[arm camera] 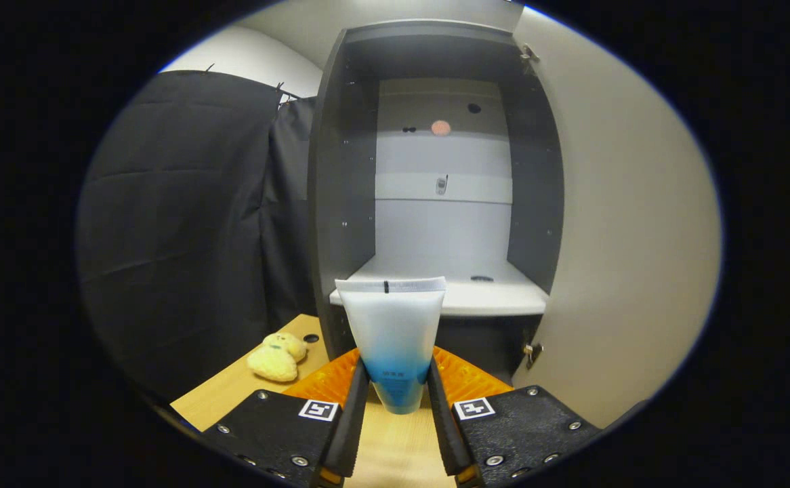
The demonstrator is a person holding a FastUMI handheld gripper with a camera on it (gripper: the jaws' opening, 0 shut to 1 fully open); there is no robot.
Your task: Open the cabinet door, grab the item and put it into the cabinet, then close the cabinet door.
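Gripper (pixel 398 400) pinching a squeeze tube (pixel 395 332), both fingers pressed on its lower, blue-tinted end. Tube held upright, crimped flat seal on top, cap end down between the fingers; probably gripped low so the wide upper part stays free and can go into the cabinet first. Tube raised in front of the cabinet (pixel 341 203), its seal roughly level with the front lip of the white shelf (pixel 496 298). Cabinet door (pixel 625 237) swung wide open beside the opening on its hinges, so opening step judged done and carrying step in hand. Shelf bare apart from a small dark spot toward its back; plenty of room for setting the tube down. Wooden table (pixel 232 393) below, with a yellow plush toy (pixel 276 356) lying near the cabinet's foot, well apart from the fingers. Next: forward travel over the shelf lip, then release, then door closing. Risk: tube toppling once let go, narrow end down.
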